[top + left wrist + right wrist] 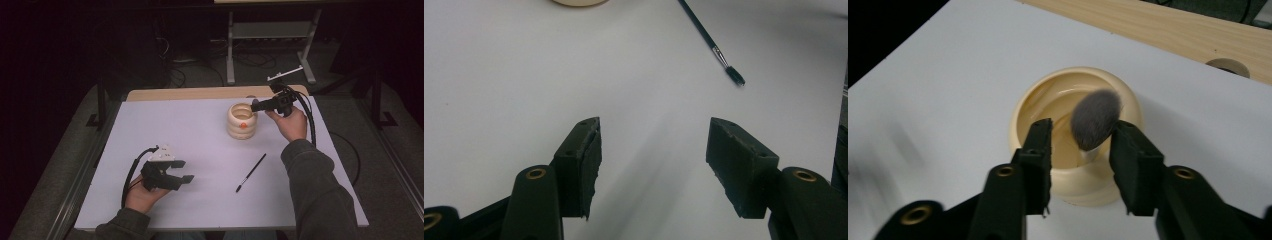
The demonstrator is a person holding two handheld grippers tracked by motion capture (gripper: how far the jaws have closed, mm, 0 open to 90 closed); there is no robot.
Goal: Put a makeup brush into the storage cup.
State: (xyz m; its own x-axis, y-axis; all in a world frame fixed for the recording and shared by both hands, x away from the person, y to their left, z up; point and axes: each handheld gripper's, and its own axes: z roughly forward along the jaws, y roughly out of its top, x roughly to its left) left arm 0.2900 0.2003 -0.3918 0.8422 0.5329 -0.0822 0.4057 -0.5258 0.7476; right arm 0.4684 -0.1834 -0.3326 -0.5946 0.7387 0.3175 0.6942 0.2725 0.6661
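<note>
The left gripper [181, 170] rests low over the white table [200, 135], jaws apart and empty. The right gripper [1080, 150] hangs over the cream ribbed holder [1075, 130], jaws parted around the grey makeup brush [1095, 119] standing inside. A thin black brush [251, 172] lies between the grippers.

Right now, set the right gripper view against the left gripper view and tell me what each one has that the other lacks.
Right gripper view: a fluffy grey brush head standing in the mouth of the cream holder, between the open jaws of the right gripper, with a wooden table edge behind.
Left gripper view: a thin black brush lying flat, beyond the open, empty left gripper.
Both: the white table surface and the cream holder, just its edge in the left one.
</note>
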